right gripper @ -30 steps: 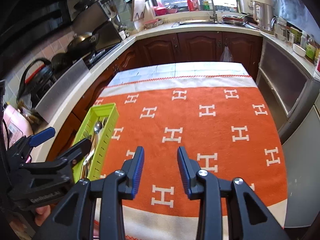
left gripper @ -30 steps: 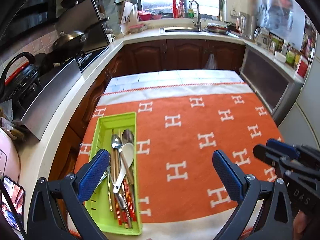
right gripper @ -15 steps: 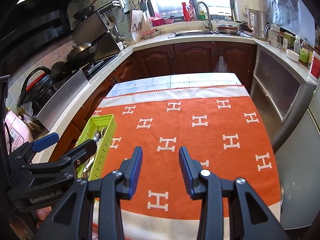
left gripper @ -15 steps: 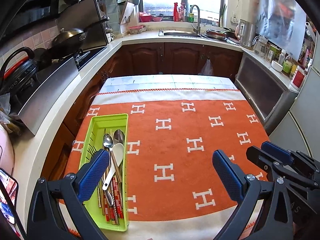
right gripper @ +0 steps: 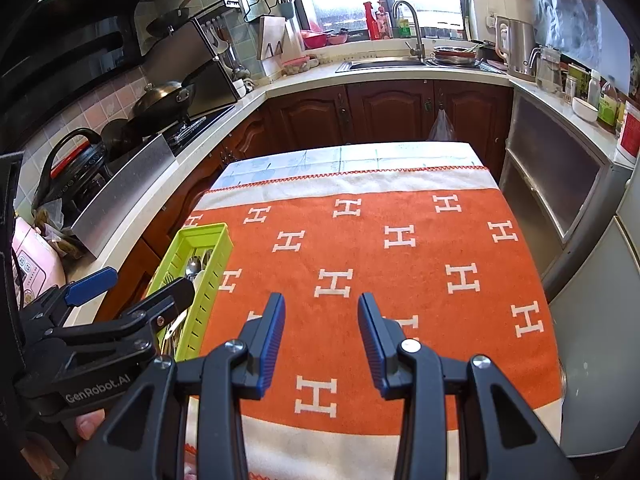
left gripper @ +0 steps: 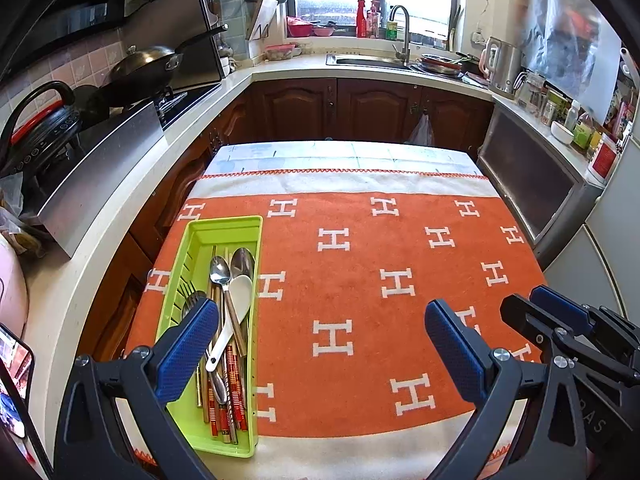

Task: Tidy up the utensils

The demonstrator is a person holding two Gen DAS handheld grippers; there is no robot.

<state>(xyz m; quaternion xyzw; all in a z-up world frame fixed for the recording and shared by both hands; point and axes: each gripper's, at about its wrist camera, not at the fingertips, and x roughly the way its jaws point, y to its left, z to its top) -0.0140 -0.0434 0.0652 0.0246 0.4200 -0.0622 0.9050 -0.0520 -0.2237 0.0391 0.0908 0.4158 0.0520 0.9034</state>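
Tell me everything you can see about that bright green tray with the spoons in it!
The green tray is a long, narrow box of lime plastic with slotted walls and a raised rim. It lies flat on the orange blanket near the table's left edge. Inside, lengthwise, are metal spoons, a white spoon, forks and red-patterned chopsticks. No tongs touch it.

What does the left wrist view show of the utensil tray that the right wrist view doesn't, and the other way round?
Only the left wrist view looks down into the green tray: a white spoon, metal spoons and red-patterned chopsticks lie lengthwise inside, and the left gripper stands wide open.

Only the right wrist view shows the tray's slotted outer wall and the right gripper, partly open and empty.

Both show the tray at the left edge of the orange cloth, with no loose utensils on it.
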